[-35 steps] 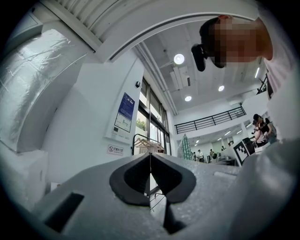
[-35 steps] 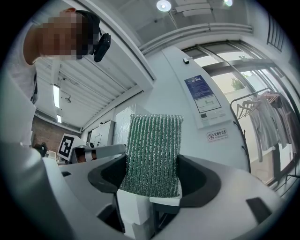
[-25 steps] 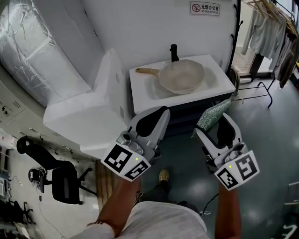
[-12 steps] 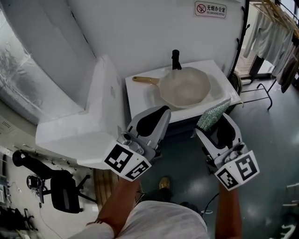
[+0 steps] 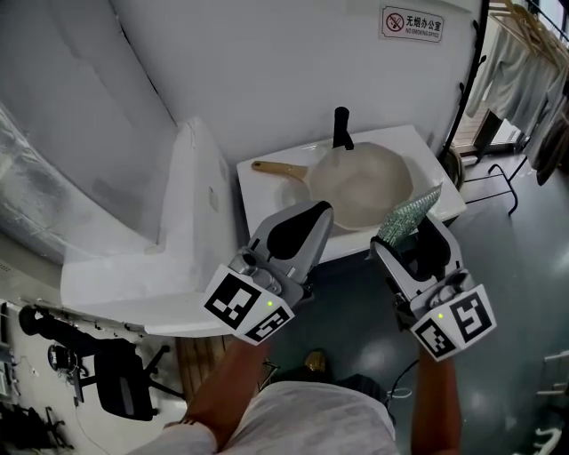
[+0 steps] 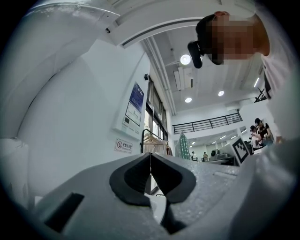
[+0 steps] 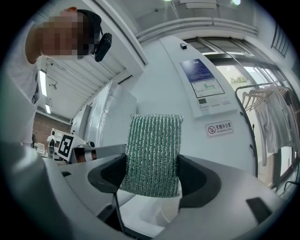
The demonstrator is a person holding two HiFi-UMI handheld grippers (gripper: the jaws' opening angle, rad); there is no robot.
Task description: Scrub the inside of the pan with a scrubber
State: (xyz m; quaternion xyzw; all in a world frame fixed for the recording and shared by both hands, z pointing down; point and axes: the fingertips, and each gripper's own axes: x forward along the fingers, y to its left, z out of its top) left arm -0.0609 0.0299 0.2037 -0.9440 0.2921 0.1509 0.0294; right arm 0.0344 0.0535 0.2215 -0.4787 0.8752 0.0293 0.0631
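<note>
While both your arms reach forward side by side, your left gripper (image 5: pixel 313 216) has its jaws pressed together on nothing, nose tipped slightly upward. The cream round frying pan (image 5: pixel 364 187) sits on the white sink counter (image 5: pixel 256 197) at one o'clock from it. Its wooden handle (image 5: pixel 277 167) runs out toward nine o'clock, nearer this hand. Your right gripper (image 5: pixel 420 233) clamps the green woven scrubber (image 5: pixel 407 216) upright. The pan's bowl lies near, at eleven o'clock from it, so that hand looks best placed to lead.

A sign (image 5: pixel 412 24) with a red no-smoking symbol and small Chinese characters is mounted on the wall (image 5: pixel 267 71).
</note>
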